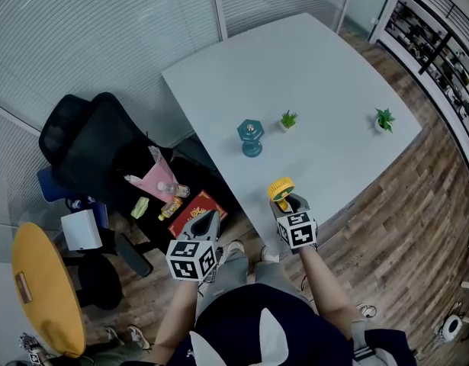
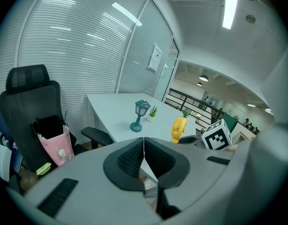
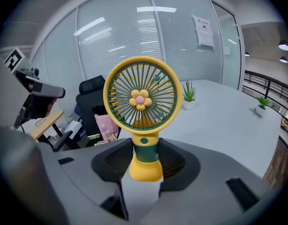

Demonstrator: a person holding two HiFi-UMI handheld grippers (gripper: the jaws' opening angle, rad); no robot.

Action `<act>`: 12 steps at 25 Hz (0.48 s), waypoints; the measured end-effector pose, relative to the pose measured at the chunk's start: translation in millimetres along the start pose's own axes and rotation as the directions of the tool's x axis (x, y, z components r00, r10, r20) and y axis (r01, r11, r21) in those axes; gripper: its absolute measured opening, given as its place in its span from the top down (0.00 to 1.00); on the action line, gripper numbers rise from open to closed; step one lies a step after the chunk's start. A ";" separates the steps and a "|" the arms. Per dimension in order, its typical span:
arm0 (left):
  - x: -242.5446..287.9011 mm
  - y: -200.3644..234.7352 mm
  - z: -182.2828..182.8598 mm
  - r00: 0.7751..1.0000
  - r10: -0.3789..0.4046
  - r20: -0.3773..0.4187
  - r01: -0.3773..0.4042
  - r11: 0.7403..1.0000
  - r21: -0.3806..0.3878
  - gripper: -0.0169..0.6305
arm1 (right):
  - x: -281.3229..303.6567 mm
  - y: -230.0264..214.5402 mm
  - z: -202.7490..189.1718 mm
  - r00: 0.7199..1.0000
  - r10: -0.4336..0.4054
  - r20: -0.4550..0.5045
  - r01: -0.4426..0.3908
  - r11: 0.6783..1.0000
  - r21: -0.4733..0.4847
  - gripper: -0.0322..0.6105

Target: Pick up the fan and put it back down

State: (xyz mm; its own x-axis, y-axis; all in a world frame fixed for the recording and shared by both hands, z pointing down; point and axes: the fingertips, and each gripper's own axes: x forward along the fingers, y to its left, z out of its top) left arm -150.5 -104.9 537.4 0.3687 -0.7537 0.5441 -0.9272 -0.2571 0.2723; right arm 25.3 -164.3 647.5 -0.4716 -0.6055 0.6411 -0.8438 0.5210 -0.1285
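A small yellow fan [image 1: 280, 187] with a green collar and a flower hub stands upright between the pads of my right gripper [image 1: 286, 200], over the near edge of the white table [image 1: 333, 75]. In the right gripper view the jaws of that gripper [image 3: 144, 161] press on the stem of the fan [image 3: 143, 102] just above its yellow base. Whether the base touches the tabletop I cannot tell. My left gripper [image 1: 203, 221] hangs off the table's left side above the floor. Its jaws [image 2: 144, 158] are shut with nothing between them, and the fan [image 2: 179, 129] shows to its right.
A teal lantern lamp [image 1: 251, 137] and two small potted plants [image 1: 287, 120] [image 1: 383, 120] stand further back on the table. Left of the table are a black office chair [image 1: 97, 143], a pink bag [image 1: 159, 178], a red box [image 1: 197, 208] and a round yellow table [image 1: 43, 288].
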 end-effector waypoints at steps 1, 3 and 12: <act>0.2 0.5 -0.5 1.000 0.001 -0.001 -0.001 1.000 -0.001 0.94 | 1.8 -0.7 -2.4 1.000 -0.001 -0.006 0.001 1.000 -0.003 0.68; 0.8 1.2 -0.7 1.000 0.003 -0.004 -0.003 1.000 -0.003 0.94 | 5.0 -1.3 -6.8 1.000 0.000 -0.023 0.000 1.000 -0.003 0.68; 1.1 4.9 -2.4 1.000 0.016 -0.012 -0.017 1.000 -0.009 0.94 | 17.7 -8.2 -20.4 0.999 -0.007 -0.049 0.007 1.000 -0.004 0.68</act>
State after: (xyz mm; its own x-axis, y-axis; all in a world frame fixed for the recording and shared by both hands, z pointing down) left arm -154.4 -105.5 541.3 0.3542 -0.7504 0.5581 -0.9326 -0.2389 0.2707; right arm 29.1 -167.1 675.3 -0.4525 -0.5789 0.6784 -0.8459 0.5194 -0.1210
